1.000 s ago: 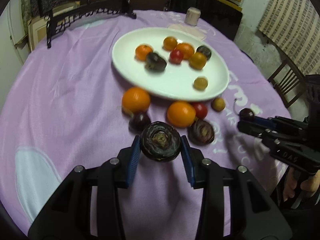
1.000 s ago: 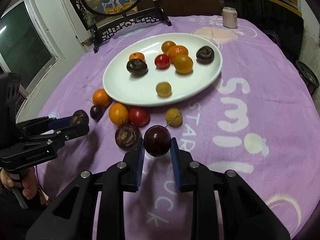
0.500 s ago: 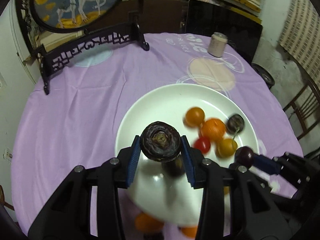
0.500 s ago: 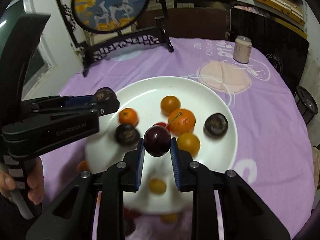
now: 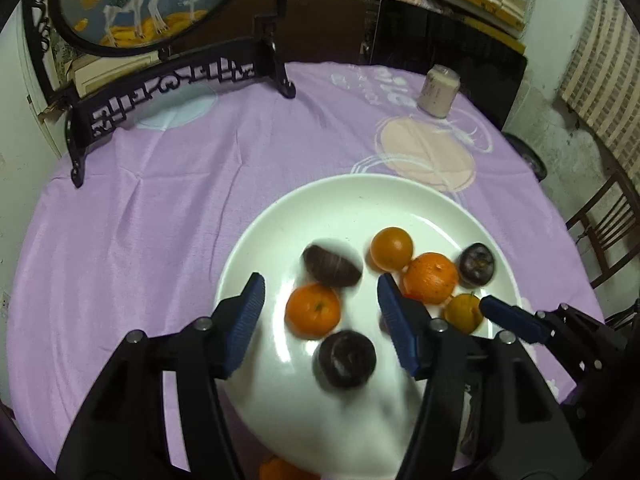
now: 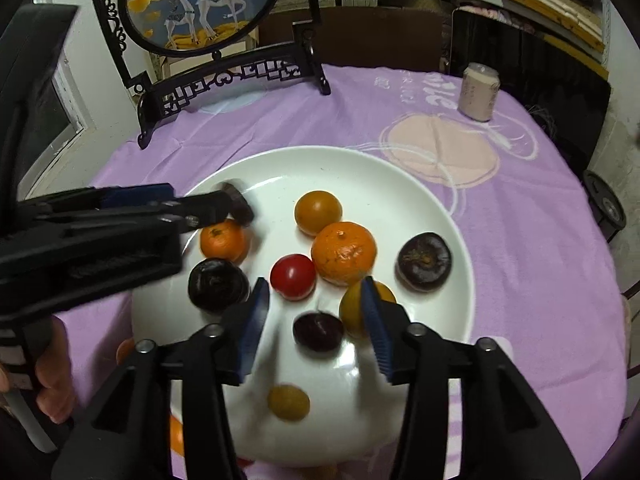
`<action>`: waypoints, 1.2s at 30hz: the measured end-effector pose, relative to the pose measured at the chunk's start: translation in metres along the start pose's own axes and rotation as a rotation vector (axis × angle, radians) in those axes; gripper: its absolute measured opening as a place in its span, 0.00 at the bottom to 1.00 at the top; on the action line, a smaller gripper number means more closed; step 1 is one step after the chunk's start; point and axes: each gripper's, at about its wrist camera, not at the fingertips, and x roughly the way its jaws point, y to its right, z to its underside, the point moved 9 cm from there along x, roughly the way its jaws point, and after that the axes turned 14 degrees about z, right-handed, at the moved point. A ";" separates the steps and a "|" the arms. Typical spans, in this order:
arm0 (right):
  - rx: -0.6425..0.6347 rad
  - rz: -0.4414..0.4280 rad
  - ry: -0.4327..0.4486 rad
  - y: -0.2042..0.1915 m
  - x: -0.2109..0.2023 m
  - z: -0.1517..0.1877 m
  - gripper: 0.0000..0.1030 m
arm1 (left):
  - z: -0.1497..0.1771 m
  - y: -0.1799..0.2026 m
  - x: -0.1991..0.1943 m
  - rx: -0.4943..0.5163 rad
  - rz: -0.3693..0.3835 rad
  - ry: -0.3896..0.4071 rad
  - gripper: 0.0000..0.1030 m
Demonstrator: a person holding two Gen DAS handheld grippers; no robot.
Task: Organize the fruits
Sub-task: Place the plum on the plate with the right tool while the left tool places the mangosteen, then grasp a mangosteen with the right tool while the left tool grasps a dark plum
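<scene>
The dark fruit [image 5: 332,266] above the left tool [image 5: 320,300] is motion-blurred; an orange [image 5: 280,470] is cut off below the plate [image 5: 360,196].

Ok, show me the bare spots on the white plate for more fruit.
The white plate is bare along its far rim, beyond the yellow-orange fruit, and at its near right edge. The middle is crowded around the large mandarin and red tomato.

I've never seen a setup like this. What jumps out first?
A round white plate on the purple tablecloth, scattered with orange, red and dark purple fruits. Two black grippers with blue-padded fingers hang open over it, left gripper and right gripper. Behind stands an ornate black-framed deer picture.
</scene>
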 end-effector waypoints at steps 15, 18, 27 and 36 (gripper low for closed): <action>0.024 -0.015 0.029 0.014 -0.095 0.091 0.68 | 0.129 0.010 -0.094 0.045 -0.053 0.040 0.89; 0.014 -0.020 0.031 0.008 -0.099 0.094 0.68 | 0.136 0.005 -0.100 0.025 -0.054 0.039 0.89; -0.006 -0.035 0.023 -0.004 -0.104 0.099 0.68 | 0.139 -0.002 -0.106 0.009 -0.054 0.043 0.89; -0.091 -0.112 -0.106 -0.051 -0.066 0.126 0.68 | 0.153 -0.020 -0.101 -0.024 -0.068 0.007 0.89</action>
